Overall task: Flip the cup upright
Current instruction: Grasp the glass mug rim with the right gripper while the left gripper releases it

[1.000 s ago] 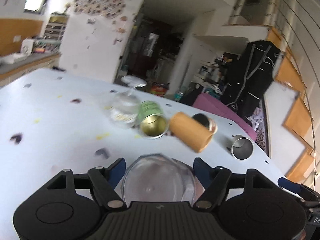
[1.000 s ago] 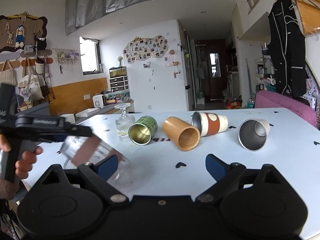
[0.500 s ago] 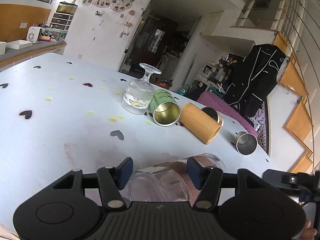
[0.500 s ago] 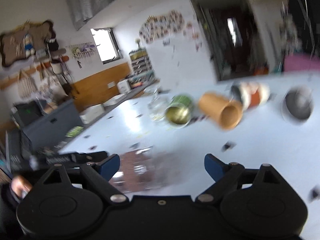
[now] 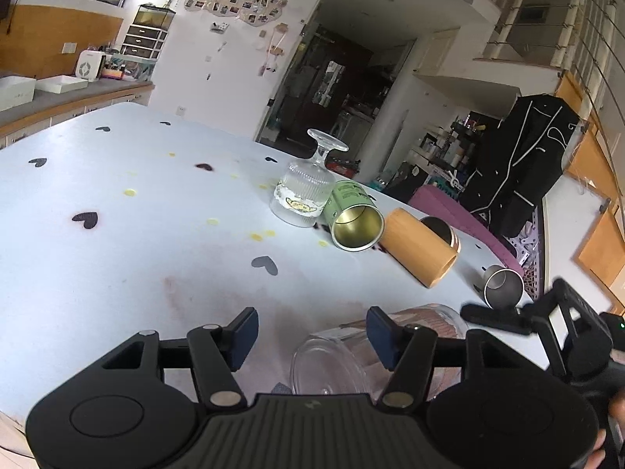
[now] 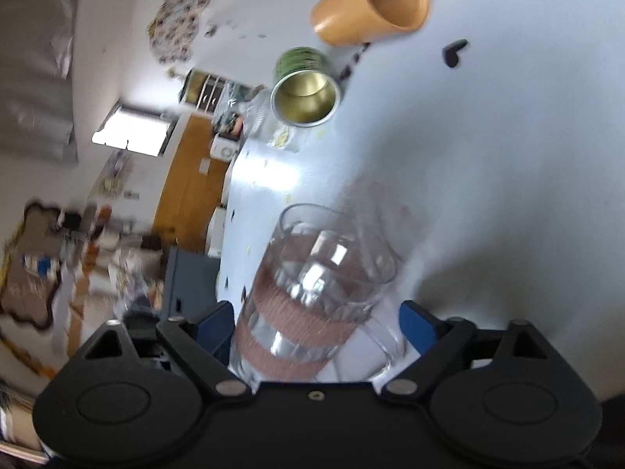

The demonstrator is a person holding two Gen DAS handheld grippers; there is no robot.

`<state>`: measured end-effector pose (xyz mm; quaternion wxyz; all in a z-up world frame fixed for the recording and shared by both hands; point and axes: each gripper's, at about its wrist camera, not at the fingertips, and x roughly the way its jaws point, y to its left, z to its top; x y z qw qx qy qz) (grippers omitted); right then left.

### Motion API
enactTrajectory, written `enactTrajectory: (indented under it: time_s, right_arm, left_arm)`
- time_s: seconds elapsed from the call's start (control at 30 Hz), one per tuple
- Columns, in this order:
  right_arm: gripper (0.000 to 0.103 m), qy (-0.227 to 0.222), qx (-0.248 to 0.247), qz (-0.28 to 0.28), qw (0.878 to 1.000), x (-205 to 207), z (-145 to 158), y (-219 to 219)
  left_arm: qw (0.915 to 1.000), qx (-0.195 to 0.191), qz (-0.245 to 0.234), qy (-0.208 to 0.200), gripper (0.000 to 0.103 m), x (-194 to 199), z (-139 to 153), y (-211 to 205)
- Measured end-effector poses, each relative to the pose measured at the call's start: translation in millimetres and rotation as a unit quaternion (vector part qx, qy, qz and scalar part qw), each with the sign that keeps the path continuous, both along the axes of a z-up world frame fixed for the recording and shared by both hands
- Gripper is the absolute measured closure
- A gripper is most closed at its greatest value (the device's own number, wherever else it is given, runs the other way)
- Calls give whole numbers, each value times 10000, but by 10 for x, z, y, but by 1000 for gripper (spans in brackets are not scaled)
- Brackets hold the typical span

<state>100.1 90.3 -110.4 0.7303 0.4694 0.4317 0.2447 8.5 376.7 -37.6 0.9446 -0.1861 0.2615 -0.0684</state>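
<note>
On the white table (image 5: 117, 258), the right gripper (image 6: 316, 324) is straddling the glass cup (image 6: 320, 293), fingers spread, while the left gripper (image 5: 310, 332) is hovering with its fingers apart

my left wrist camera looks forward, low over the desk (image 5: 117, 242), level, toward the far doorway. my right wrist camera is rolled hard sideways, so the desk (image 6: 488, 156) fills its right half, and it sits very close to the glass cup (image 6: 320, 297). both views share that cup (image 5: 336, 359), the green tin (image 5: 353, 217) (image 6: 304, 90) and the orange cup (image 5: 420, 252) (image 6: 371, 2).
</note>
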Motion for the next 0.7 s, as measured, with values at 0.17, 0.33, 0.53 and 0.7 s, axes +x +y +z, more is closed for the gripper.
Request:
enactTrajectory:
  time_s: [0.17, 0.33, 0.53, 0.7]
  right_arm:
    - [5, 172, 190, -241, 9994, 19, 26, 63]
    - [4, 327, -219, -301, 9988, 65, 117, 233]
    - [8, 404, -732, -437, 9955, 70, 181, 283]
    - [18, 161, -935, -277, 9951, 86, 204, 269]
  left_arm:
    - [9999, 139, -68, -30, 41, -18, 14, -31]
    - [9998, 146, -111, -96, 41, -33, -9, -23]
    - [9998, 139, -126, -109, 41, -48, -9, -4]
    - [9997, 86, -151, -170, 41, -71, -15, -17]
